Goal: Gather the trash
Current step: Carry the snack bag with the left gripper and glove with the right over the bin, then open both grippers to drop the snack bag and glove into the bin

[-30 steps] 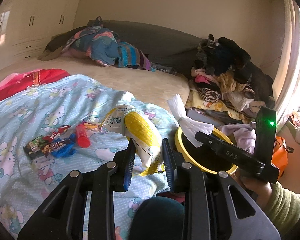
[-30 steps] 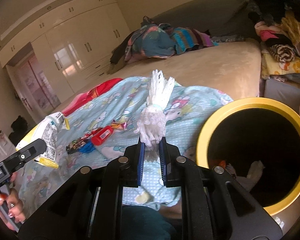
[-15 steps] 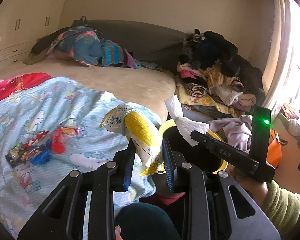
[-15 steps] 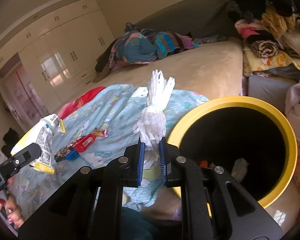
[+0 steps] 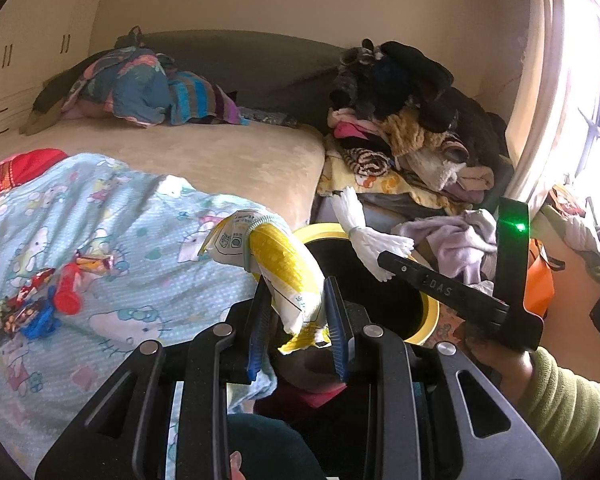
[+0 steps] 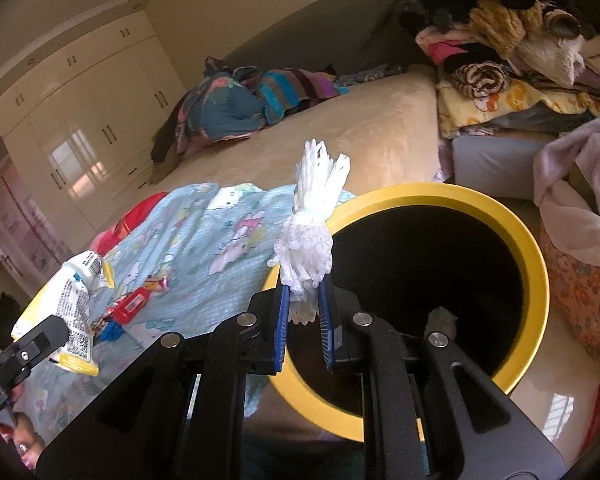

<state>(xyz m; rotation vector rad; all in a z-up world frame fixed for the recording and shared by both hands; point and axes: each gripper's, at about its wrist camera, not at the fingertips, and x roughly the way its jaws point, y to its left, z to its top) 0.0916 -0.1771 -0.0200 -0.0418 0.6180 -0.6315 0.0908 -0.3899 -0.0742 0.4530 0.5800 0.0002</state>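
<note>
My left gripper (image 5: 296,328) is shut on a yellow and white snack bag (image 5: 276,260), held above the edge of the bed just left of the bin. My right gripper (image 6: 304,320) is shut on a white bundle of plastic (image 6: 312,224) tied in the middle, held over the near left rim of the yellow bin (image 6: 536,264). The same bin (image 5: 432,312) shows in the left wrist view behind the bag, with the white bundle (image 5: 364,236) over it. The bin is black inside with some scraps at the bottom. The snack bag (image 6: 68,300) also shows at the left of the right wrist view.
Several wrappers (image 5: 28,304) and a red tube (image 5: 68,296) lie on the light blue blanket (image 5: 120,220). A heap of clothes (image 5: 404,120) is piled to the right of the bed. An orange bag (image 5: 540,280) stands on the floor beyond the bin.
Both grippers have carried their loads to the right, away from the blanket and toward the bin. The white bundle now hangs over the bin's rim. The bin looks larger and nearer.
</note>
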